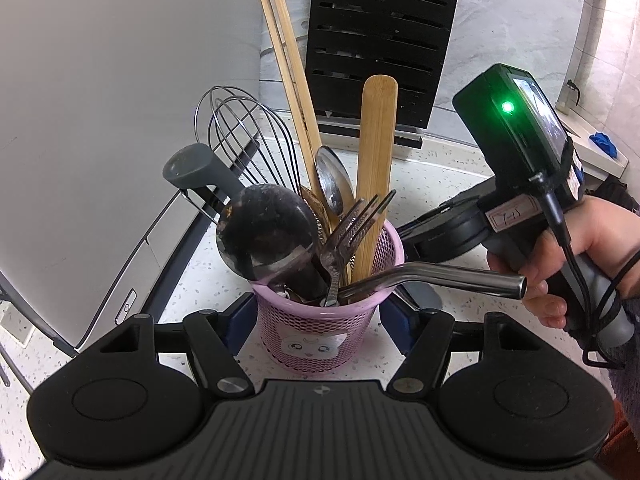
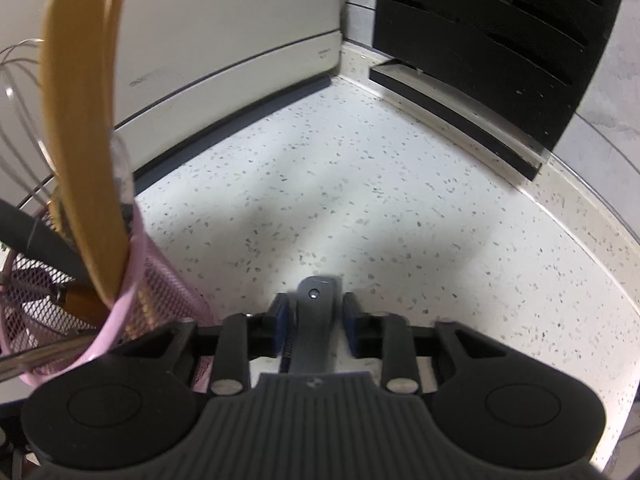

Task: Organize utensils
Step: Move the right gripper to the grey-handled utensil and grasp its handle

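On the speckled desk (image 2: pixel 400 208), at my left camera's 6 o'clock:
Holder: I see the pink mesh holder (image 1: pixel 320 332), crammed with whisk (image 1: pixel 244 140), ladle (image 1: pixel 264 236), forks (image 1: pixel 352 228), bamboo spatula (image 1: pixel 376 160), chopsticks (image 1: pixel 288 60), spoon (image 1: pixel 332 184), bent steel straw (image 1: pixel 440 276).
Left claw (image 1: pixel 318 316): its blue pads clamp the holder's sides.
Right claw (image 2: pixel 314 316): a grey flat utensil handle (image 2: pixel 314 320) sits between its pads; I can't tell whether they pinch it.
Location: that handle lies at the holder's 3 o'clock.
Risk: I judge a loose pinch would drop it, or the straw would block entry.
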A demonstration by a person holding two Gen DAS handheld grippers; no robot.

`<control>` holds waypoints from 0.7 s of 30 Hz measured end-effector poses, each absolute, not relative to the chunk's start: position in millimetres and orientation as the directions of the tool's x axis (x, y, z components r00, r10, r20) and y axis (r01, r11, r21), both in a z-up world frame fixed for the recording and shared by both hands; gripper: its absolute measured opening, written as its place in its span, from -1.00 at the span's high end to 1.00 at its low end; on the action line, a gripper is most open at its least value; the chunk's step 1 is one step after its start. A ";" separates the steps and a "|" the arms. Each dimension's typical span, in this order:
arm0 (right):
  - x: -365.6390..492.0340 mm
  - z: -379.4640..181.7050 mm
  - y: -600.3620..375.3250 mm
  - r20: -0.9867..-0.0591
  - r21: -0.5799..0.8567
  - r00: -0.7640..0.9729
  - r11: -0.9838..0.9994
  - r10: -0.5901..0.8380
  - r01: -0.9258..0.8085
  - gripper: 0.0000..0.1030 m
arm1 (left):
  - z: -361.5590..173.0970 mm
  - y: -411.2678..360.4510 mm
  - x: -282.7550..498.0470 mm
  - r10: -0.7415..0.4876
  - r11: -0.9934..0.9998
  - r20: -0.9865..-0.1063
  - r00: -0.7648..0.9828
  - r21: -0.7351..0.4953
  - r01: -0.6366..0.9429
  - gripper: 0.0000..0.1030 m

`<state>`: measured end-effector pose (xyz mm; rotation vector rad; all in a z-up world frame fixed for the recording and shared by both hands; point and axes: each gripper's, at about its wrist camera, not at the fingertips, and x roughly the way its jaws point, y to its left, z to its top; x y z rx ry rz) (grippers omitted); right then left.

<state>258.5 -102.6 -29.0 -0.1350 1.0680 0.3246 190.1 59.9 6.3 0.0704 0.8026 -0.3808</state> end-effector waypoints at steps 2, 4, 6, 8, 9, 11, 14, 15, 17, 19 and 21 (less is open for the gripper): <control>257.7 -28.8 -102.8 -0.875 0.057 0.439 0.943 0.206 -0.329 0.57 | 6.1 60.0 190.5 -0.304 0.931 -0.712 0.632 -0.083 0.354 -0.57; 257.2 -28.4 -105.1 -0.873 0.086 0.432 0.942 0.227 -0.323 0.57 | 6.5 60.7 190.9 -0.305 0.932 -0.709 0.636 -0.085 0.352 -0.62; 257.0 -27.8 -109.1 -0.872 0.118 0.421 0.941 0.252 -0.318 0.58 | 7.2 62.3 191.1 -0.314 0.930 -0.700 0.641 -0.089 0.358 -0.69; 255.4 -25.5 -111.8 -0.866 0.137 0.423 0.940 0.266 -0.311 0.58 | 7.7 63.4 190.5 -0.316 0.928 -0.691 0.650 -0.083 0.364 -0.71; 254.2 -23.5 -112.6 -0.863 0.139 0.428 0.940 0.269 -0.312 0.58 | 7.5 63.5 190.2 -0.318 0.926 -0.690 0.650 -0.079 0.370 -0.72; 251.6 -18.3 -114.7 -0.854 0.145 0.439 0.939 0.278 -0.311 0.59 | 6.7 62.9 190.2 -0.328 0.920 -0.694 0.640 -0.081 0.384 -0.73; 246.6 -9.2 -118.5 -0.839 0.158 0.456 0.936 0.295 -0.315 0.59 | 6.0 61.8 189.6 -0.325 0.917 -0.695 0.641 -0.068 0.392 -0.73; 244.4 -6.3 -119.6 -0.835 0.159 0.462 0.935 0.299 -0.316 0.60 | 6.1 62.5 189.7 -0.328 0.917 -0.694 0.641 -0.071 0.392 -0.73; 240.0 -0.3 -121.6 -0.826 0.158 0.475 0.934 0.303 -0.321 0.61 | 6.1 64.2 189.5 -0.335 0.916 -0.692 0.640 -0.081 0.393 -0.73; 235.1 5.8 -123.6 -0.816 0.150 0.492 0.934 0.302 -0.324 0.61 | 5.9 65.3 189.0 -0.340 0.915 -0.690 0.639 -0.084 0.396 -0.72; 229.3 12.5 -127.2 -0.806 0.148 0.506 0.932 0.307 -0.330 0.61 | 6.0 67.1 188.5 -0.345 0.914 -0.688 0.638 -0.090 0.396 -0.67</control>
